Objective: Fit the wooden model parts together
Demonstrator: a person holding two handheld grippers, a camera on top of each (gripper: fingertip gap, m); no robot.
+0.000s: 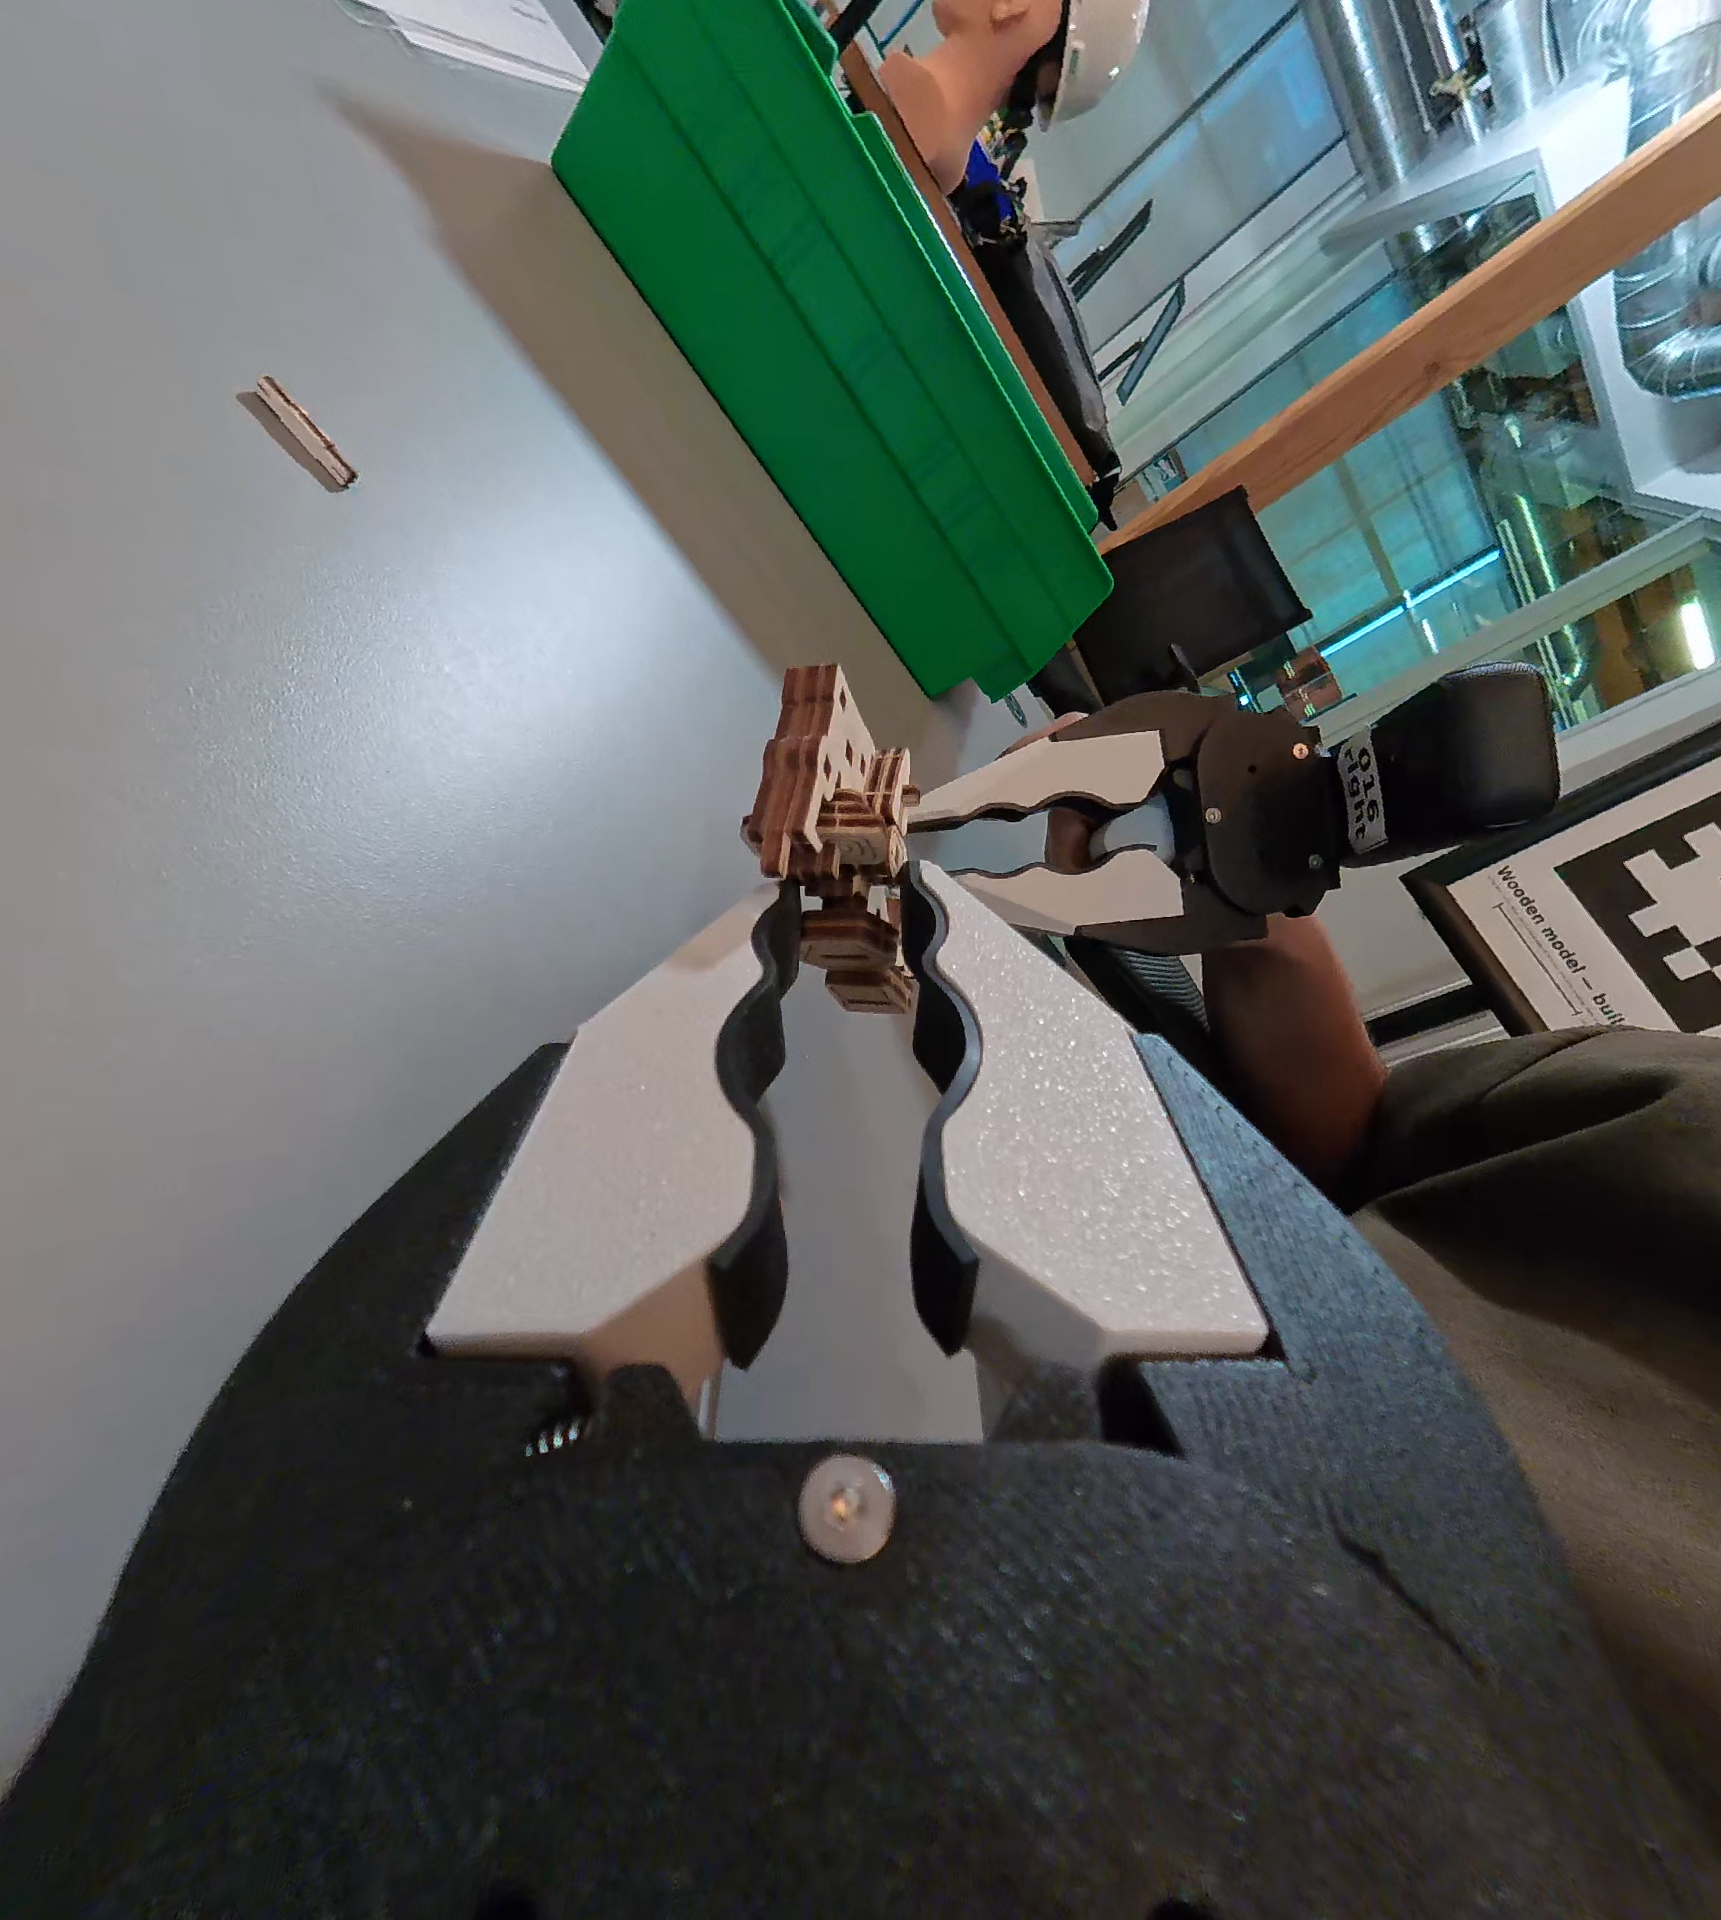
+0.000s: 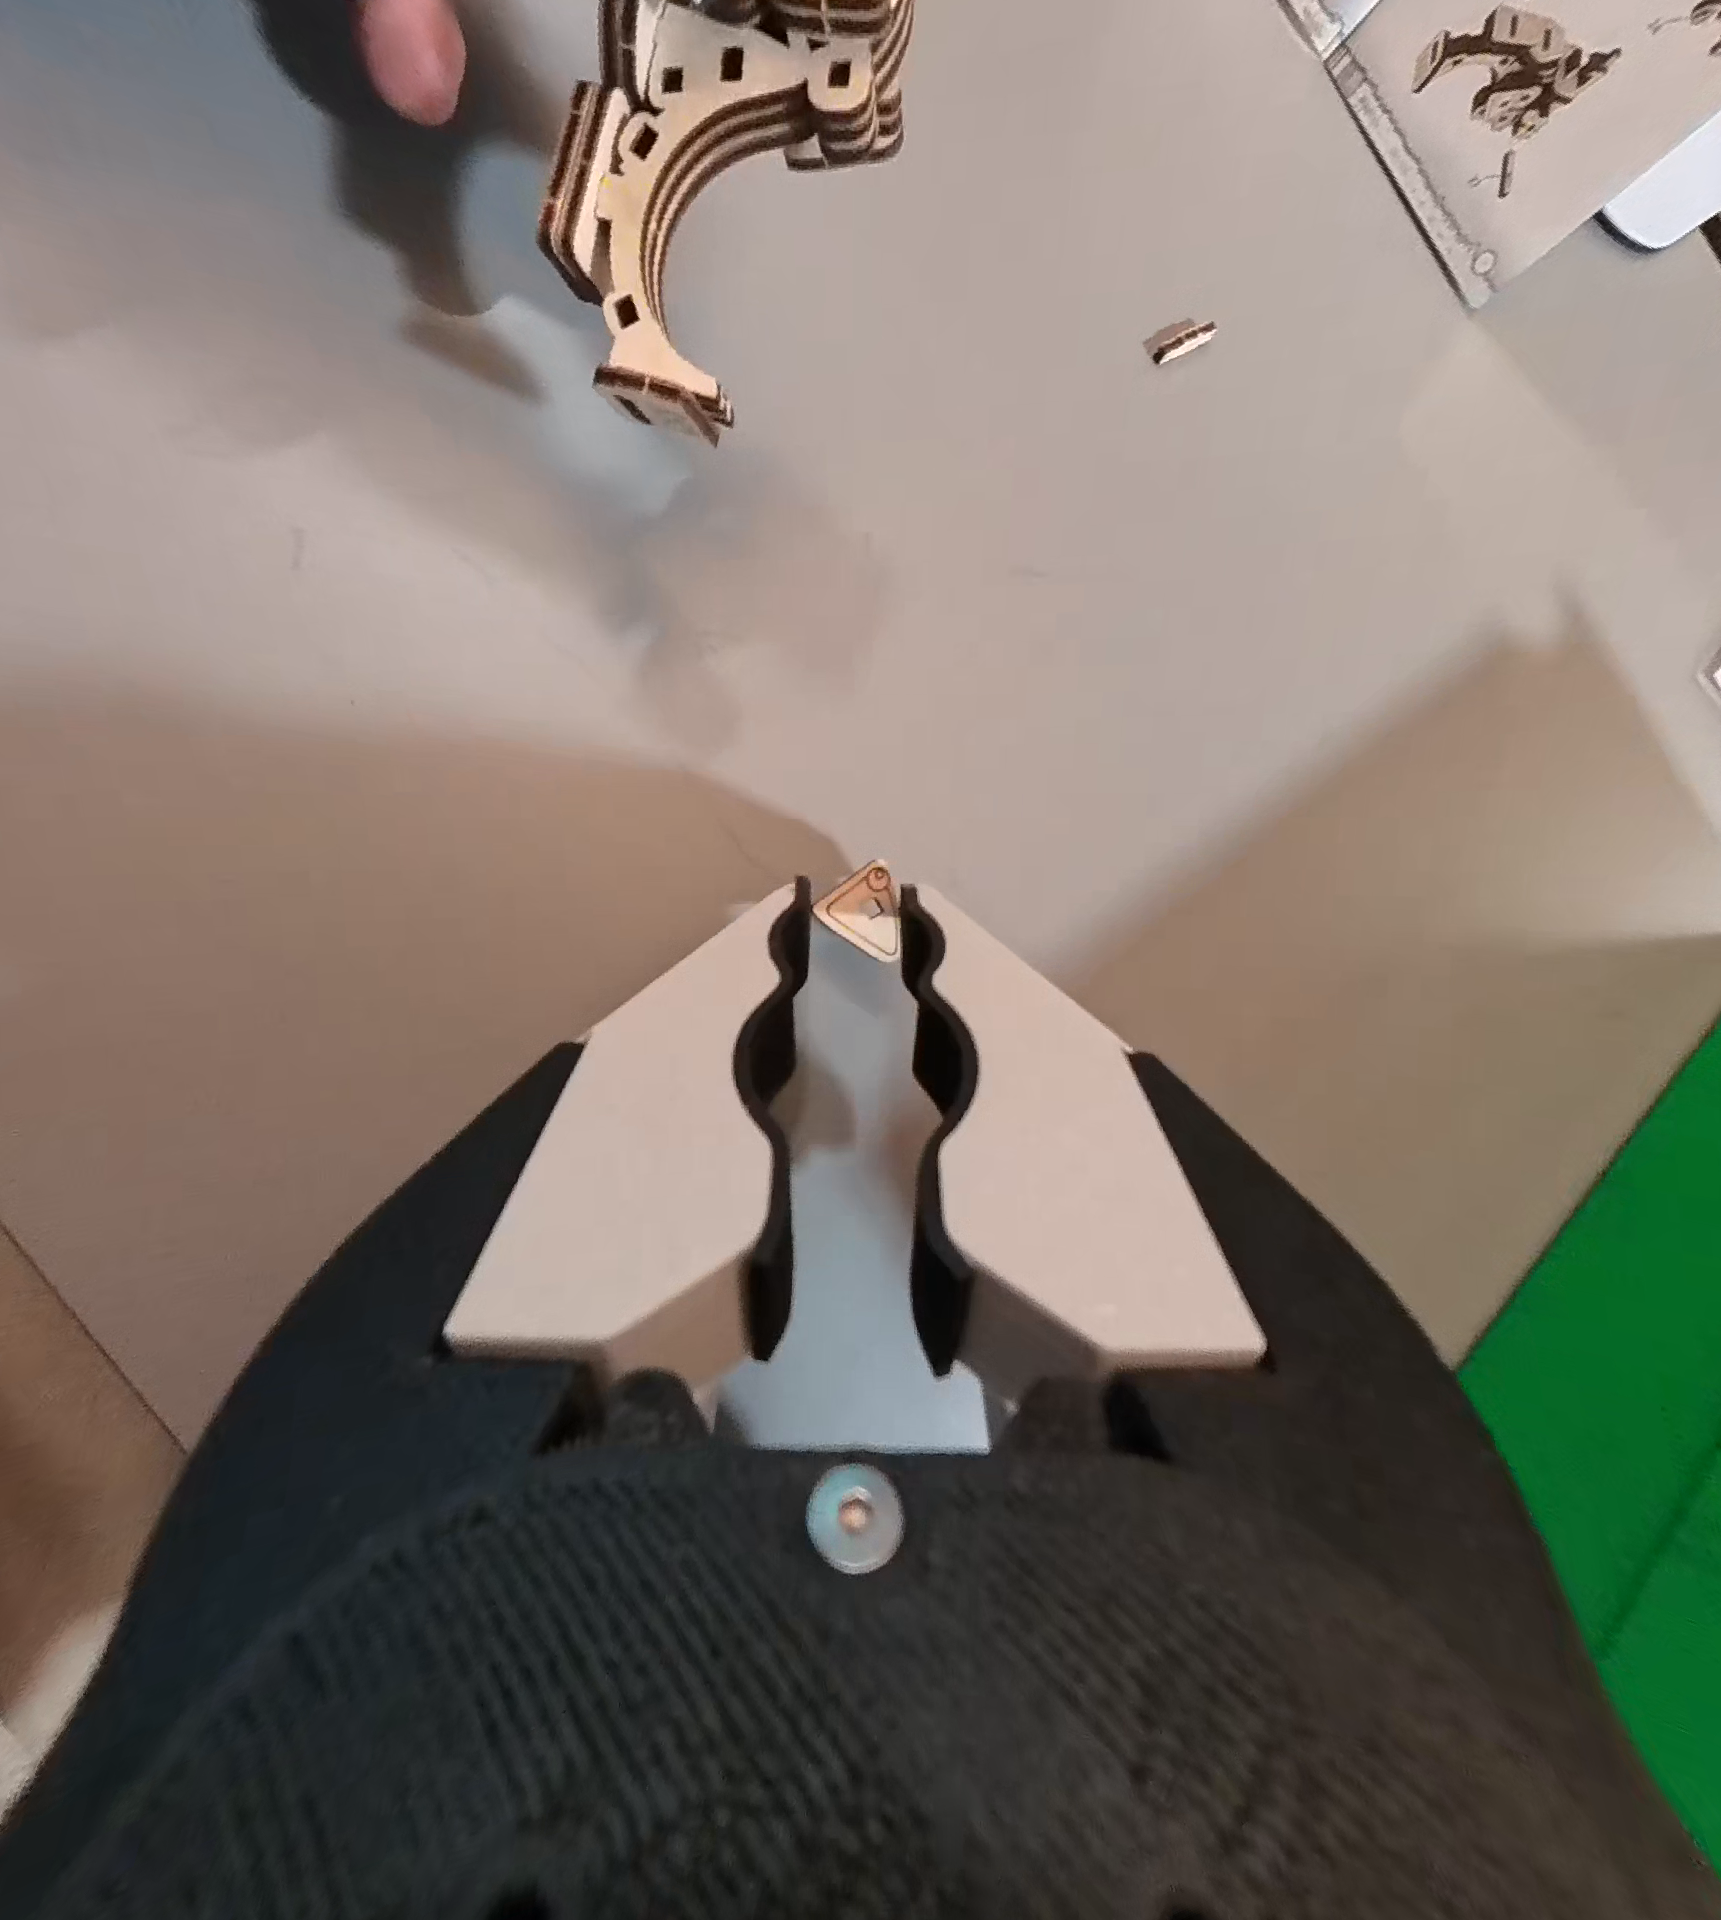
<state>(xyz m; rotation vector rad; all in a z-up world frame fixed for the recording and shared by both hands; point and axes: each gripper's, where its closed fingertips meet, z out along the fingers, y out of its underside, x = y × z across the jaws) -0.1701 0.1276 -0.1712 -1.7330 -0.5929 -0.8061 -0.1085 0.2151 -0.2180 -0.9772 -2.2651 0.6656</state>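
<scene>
My left gripper (image 1: 848,920) is shut on the lower part of a layered wooden model (image 1: 830,805) and holds it up off the grey table (image 1: 212,831). The model also shows at the top of the right wrist view (image 2: 690,187), with a curved limb that ends in a flat foot. My right gripper (image 2: 858,914) is shut on a small triangular wooden piece (image 2: 861,920) at its fingertips. In the left wrist view the right gripper (image 1: 931,831) points at the model from the right, with its tips close beside it.
A small loose wooden piece (image 1: 300,434) (image 2: 1180,341) lies on the table. A green bin (image 1: 835,343) (image 2: 1666,1351) stands at the table's edge. A printed sheet (image 2: 1521,114) lies at the far right. A framed black-and-white marker sign (image 1: 1666,904) stands behind the right gripper. The left gripper's tips are roughly 12 cm from the right gripper's.
</scene>
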